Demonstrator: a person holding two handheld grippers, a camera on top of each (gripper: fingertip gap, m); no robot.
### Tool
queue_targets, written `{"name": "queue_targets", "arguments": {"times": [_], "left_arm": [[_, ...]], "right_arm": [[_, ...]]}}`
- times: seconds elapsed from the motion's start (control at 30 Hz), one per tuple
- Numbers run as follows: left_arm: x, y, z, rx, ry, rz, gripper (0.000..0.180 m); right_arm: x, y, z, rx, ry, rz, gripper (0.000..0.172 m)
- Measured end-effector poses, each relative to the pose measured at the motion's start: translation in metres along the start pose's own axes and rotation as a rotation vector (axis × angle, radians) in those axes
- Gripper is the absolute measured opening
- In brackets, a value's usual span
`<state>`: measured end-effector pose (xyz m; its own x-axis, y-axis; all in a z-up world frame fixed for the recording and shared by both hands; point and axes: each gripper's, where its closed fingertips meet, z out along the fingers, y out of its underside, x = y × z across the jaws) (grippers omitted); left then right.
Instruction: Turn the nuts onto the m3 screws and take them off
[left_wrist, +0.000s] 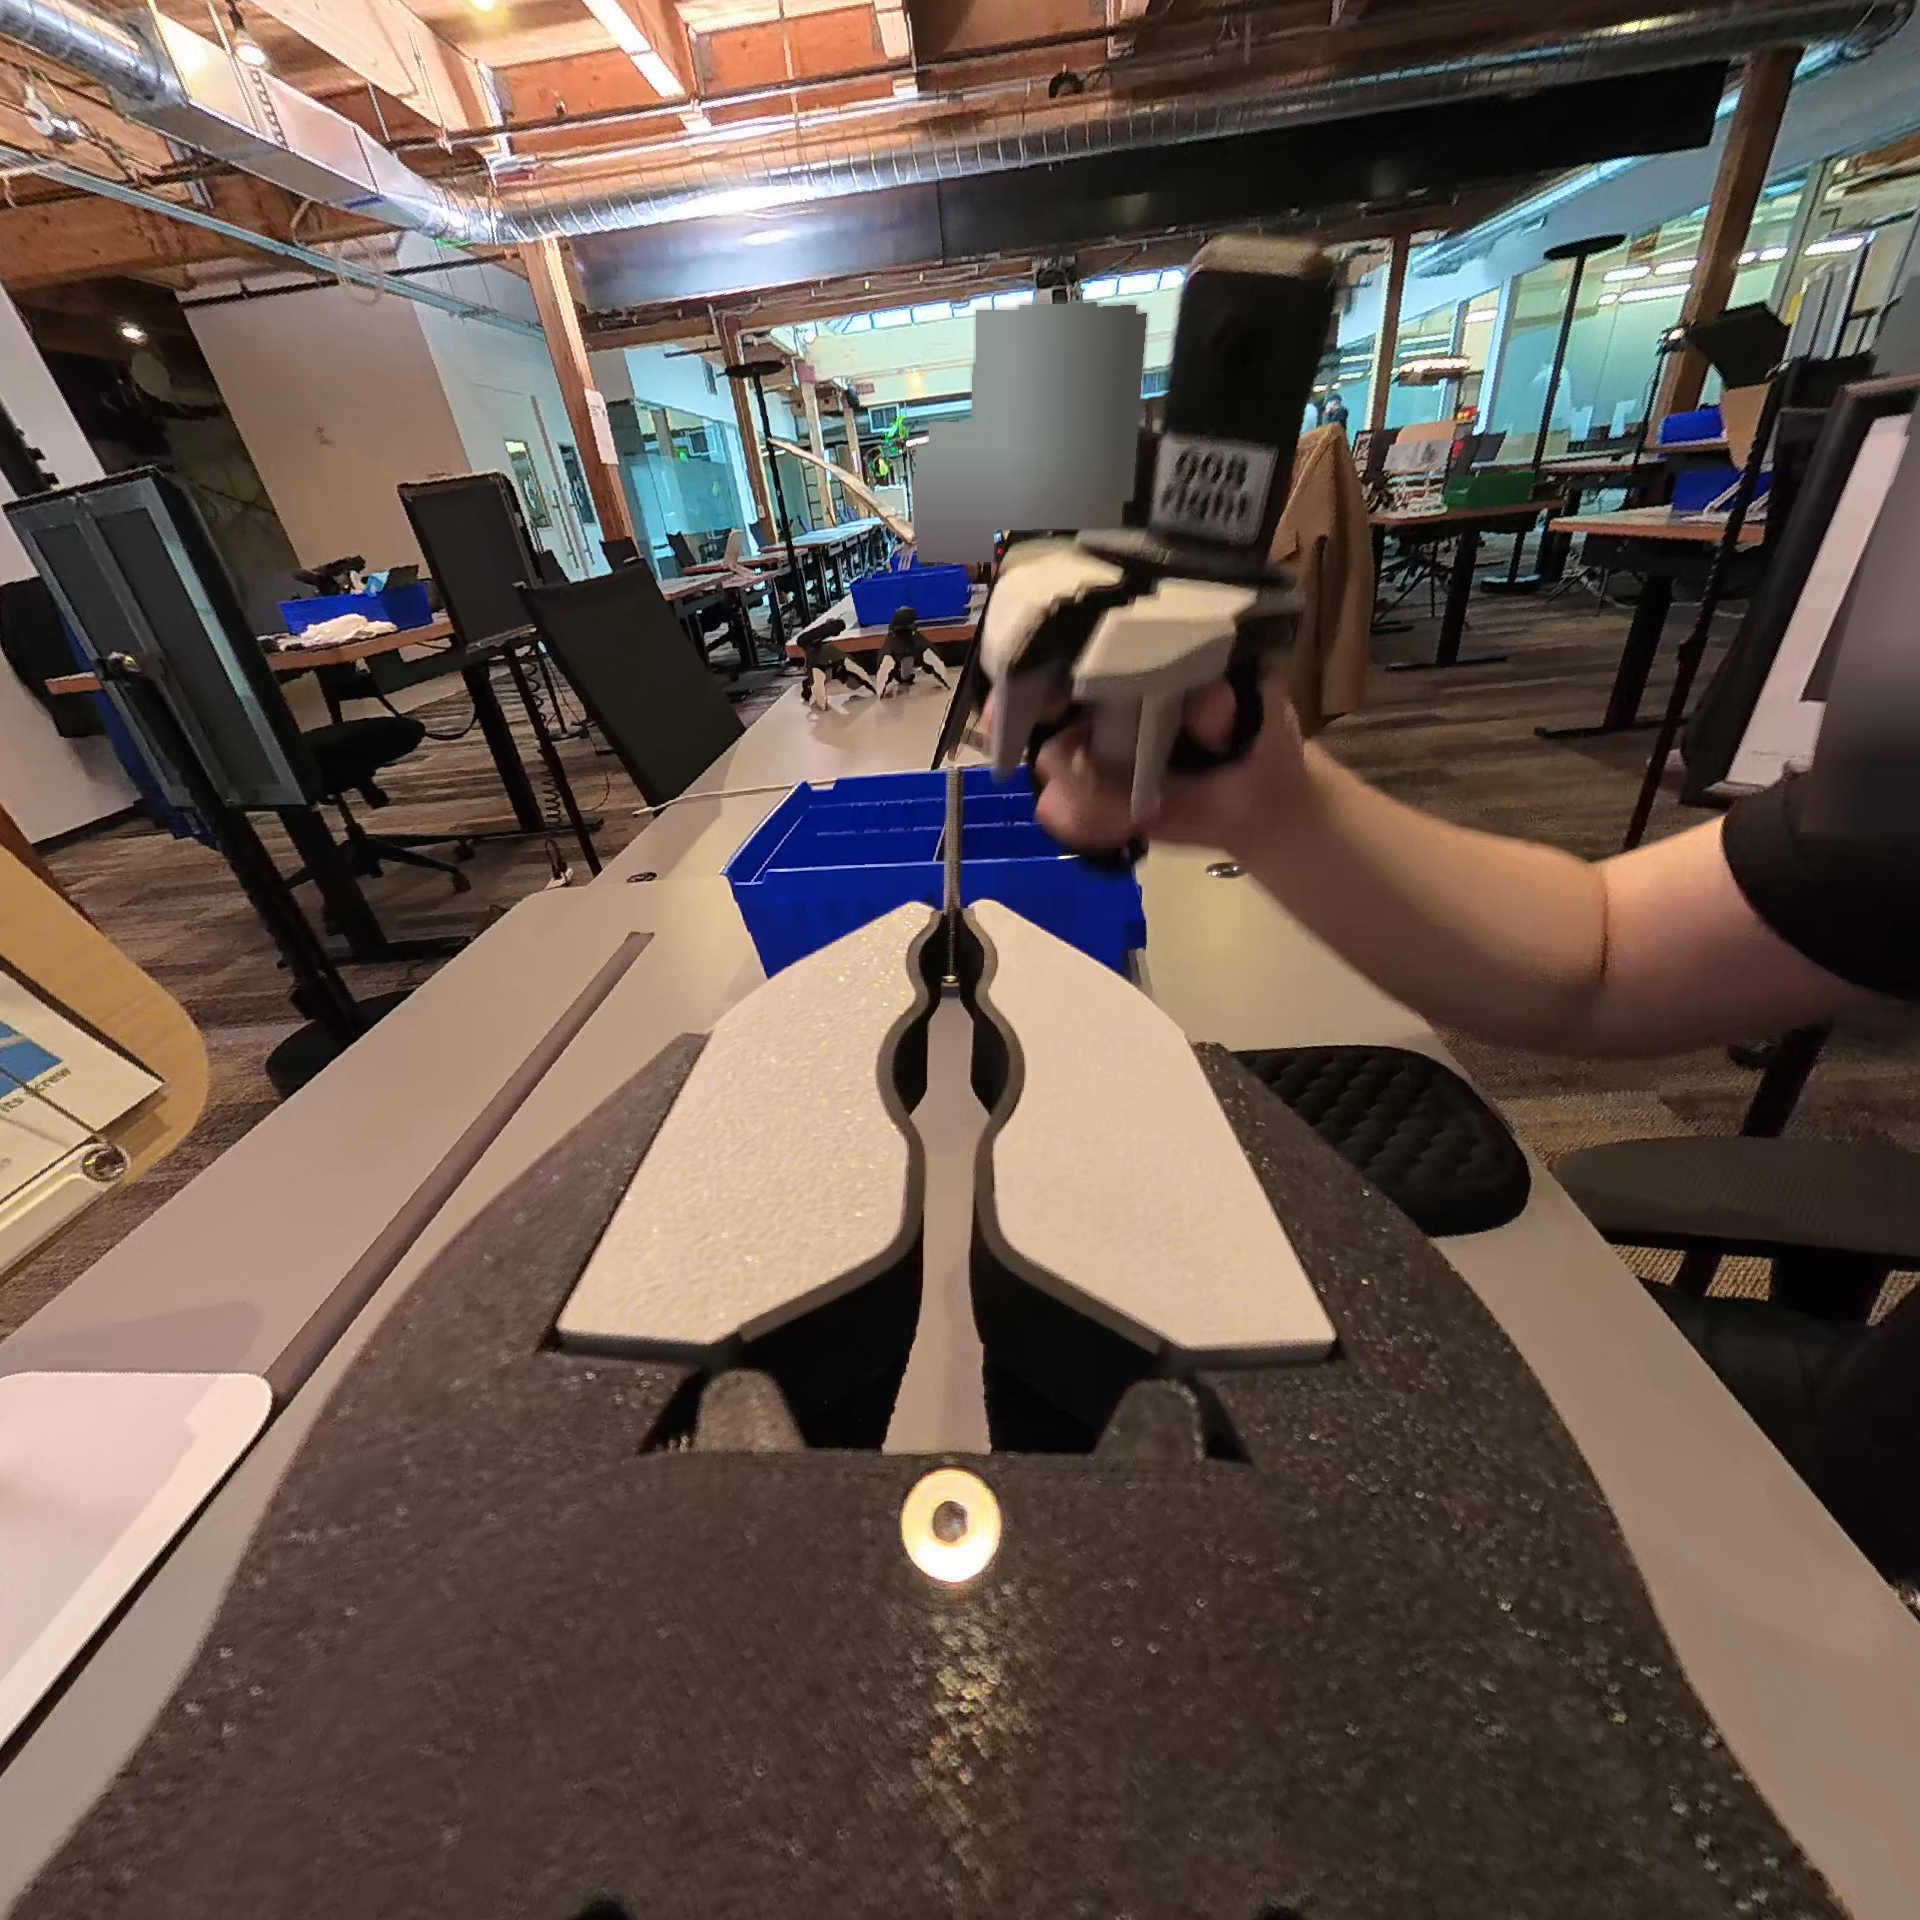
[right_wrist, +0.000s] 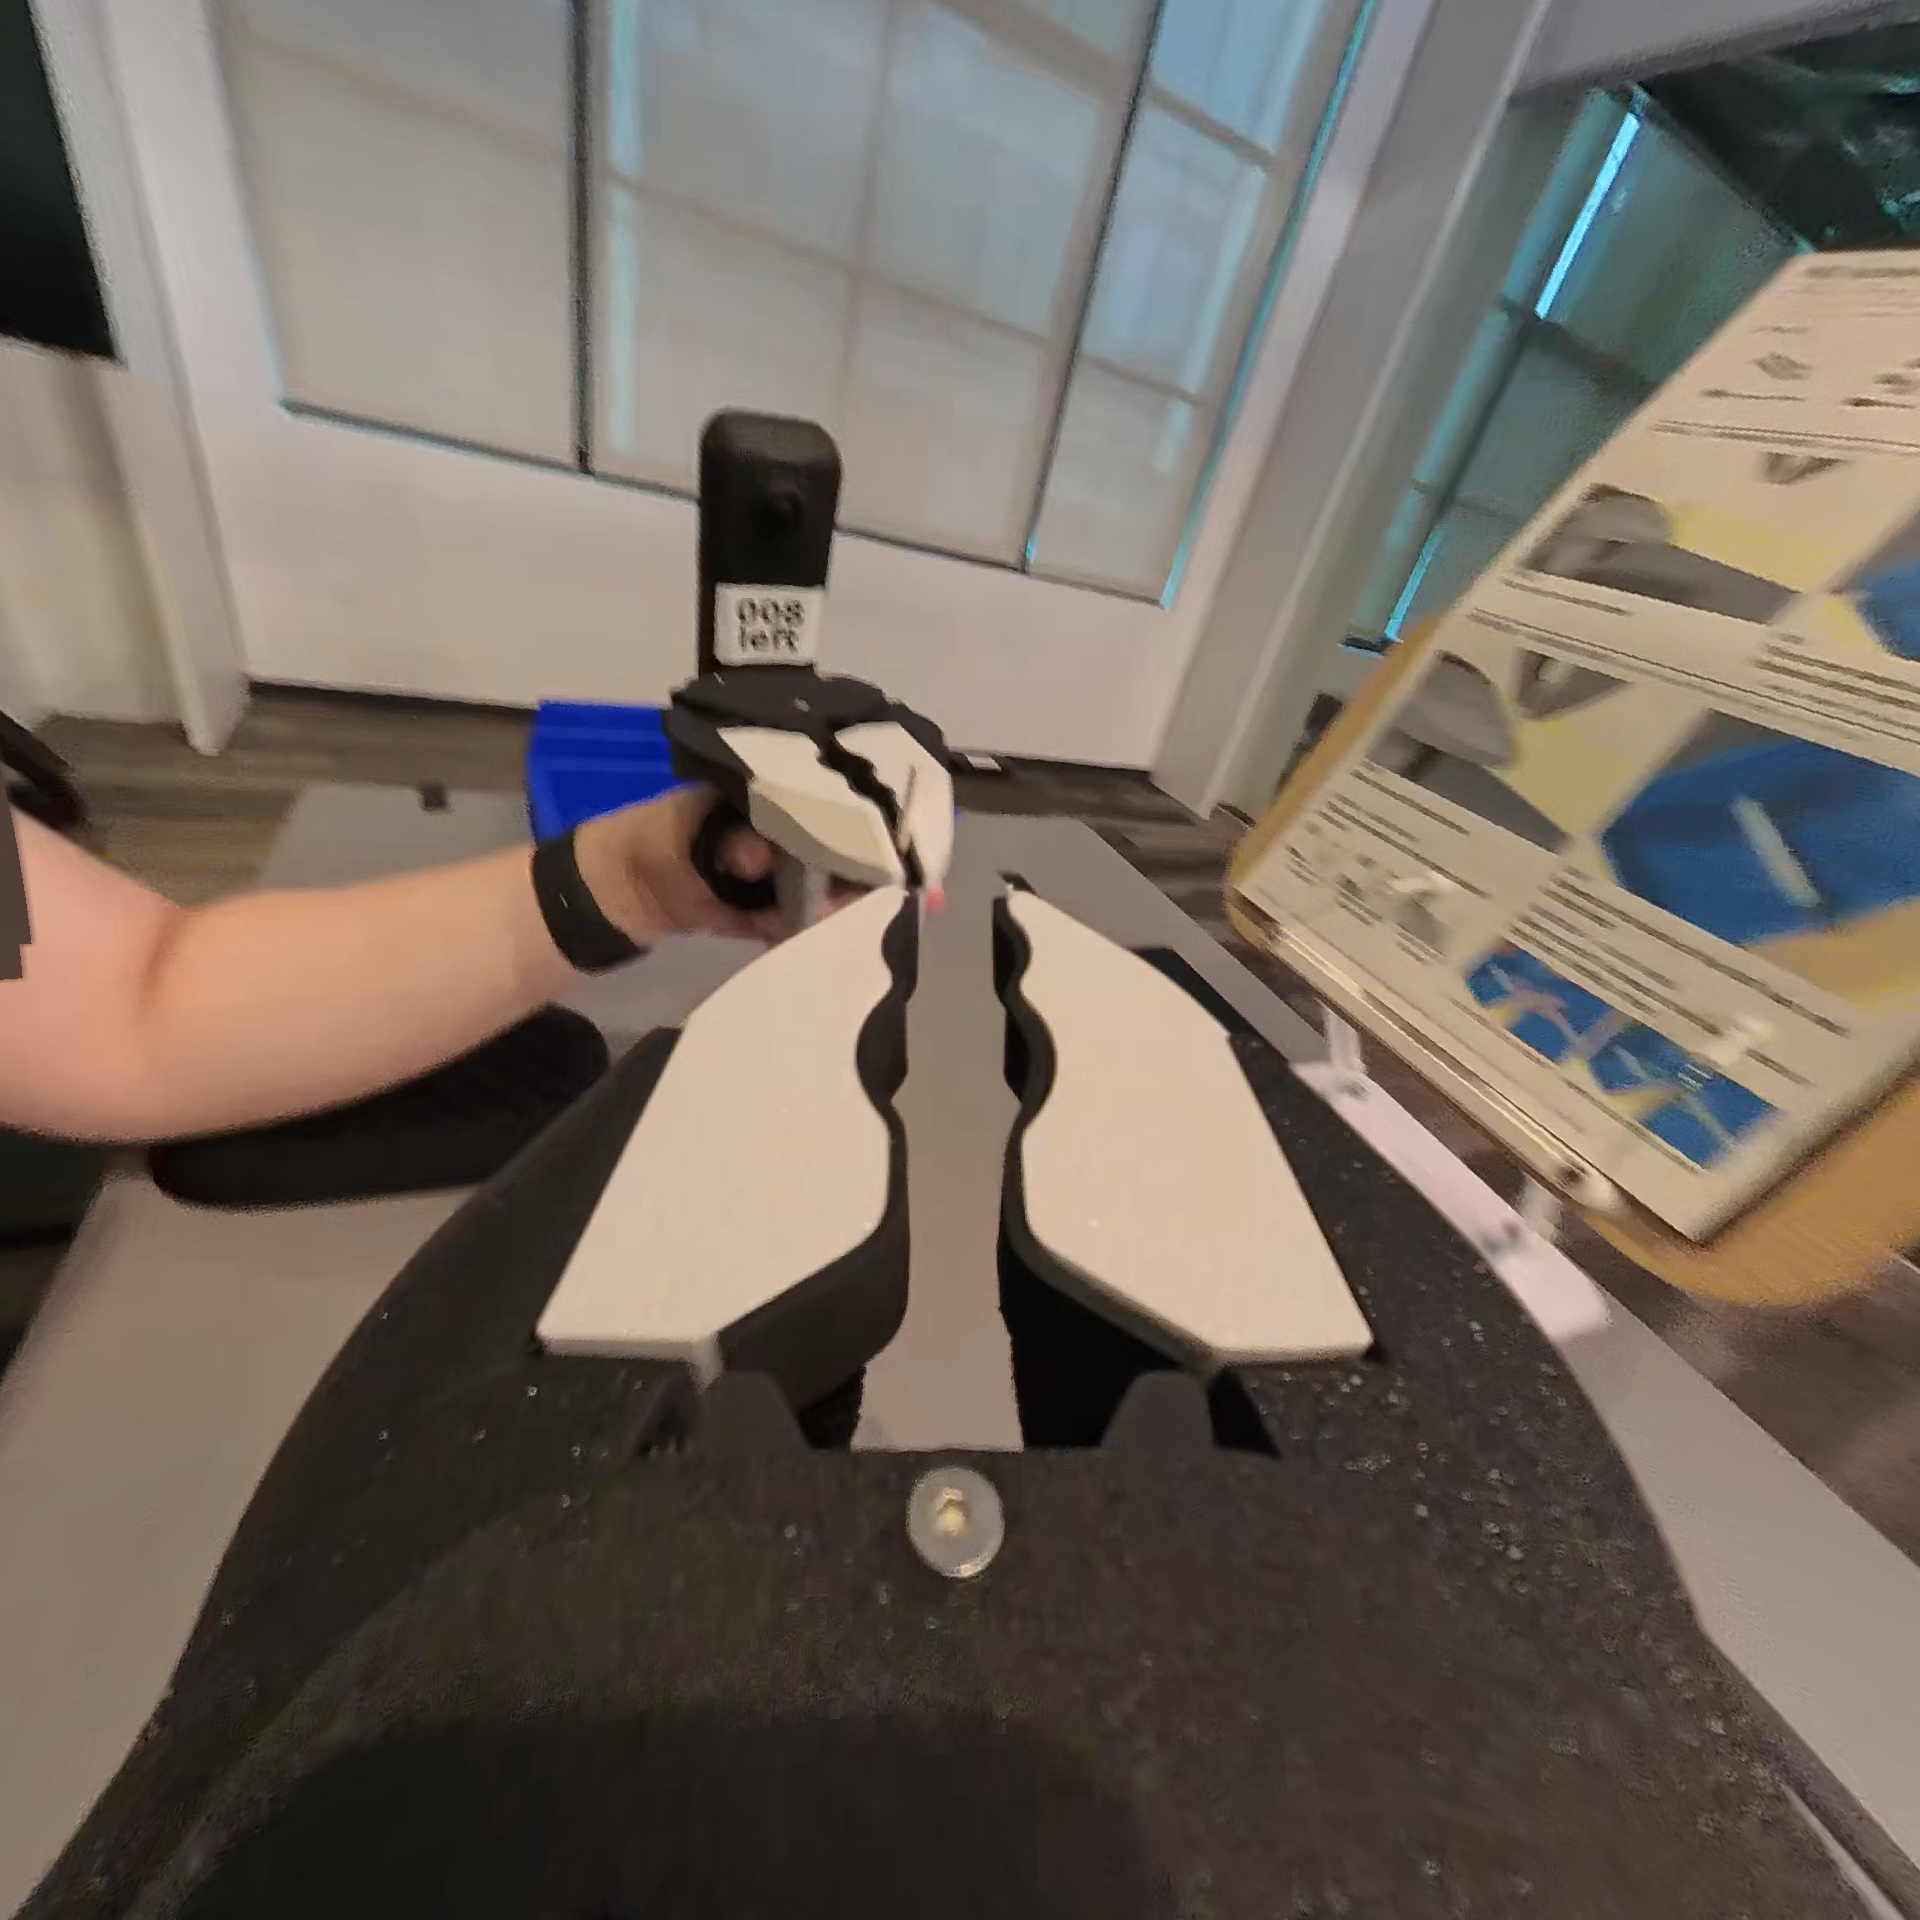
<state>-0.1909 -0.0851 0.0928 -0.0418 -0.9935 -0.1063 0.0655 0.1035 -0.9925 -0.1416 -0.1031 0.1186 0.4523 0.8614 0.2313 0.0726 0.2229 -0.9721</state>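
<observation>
Here, blue bin (left_wrist: 935, 883) at frame centre, behind your left gripper (left_wrist: 952, 925), which pinches threaded rod (left_wrist: 953, 842), long axis upright. Your right gripper (right_wrist: 951, 914) slightly spread, empty, its tips just beside rod's lower end.

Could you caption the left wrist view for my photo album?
Left claw pinches a long threaded metal rod upright before a blue divided bin on a grey table, the right claw hovering nearby.
</observation>
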Motion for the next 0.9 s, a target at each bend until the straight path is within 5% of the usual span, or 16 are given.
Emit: {"name": "queue_targets", "arguments": {"times": [0.33, 0.9], "left_arm": [[-0.001, -0.006, -0.005, 0.024, 0.001, -0.004, 0.002], [0.006, -0.005, 0.001, 0.015, 0.023, 0.006, 0.002]], "right_arm": [[-0.010, -0.004, 0.060, 0.121, -0.102, 0.076, 0.014], [-0.019, 0.007, 0.071, 0.111, -0.155, 0.103, 0.002]]}}
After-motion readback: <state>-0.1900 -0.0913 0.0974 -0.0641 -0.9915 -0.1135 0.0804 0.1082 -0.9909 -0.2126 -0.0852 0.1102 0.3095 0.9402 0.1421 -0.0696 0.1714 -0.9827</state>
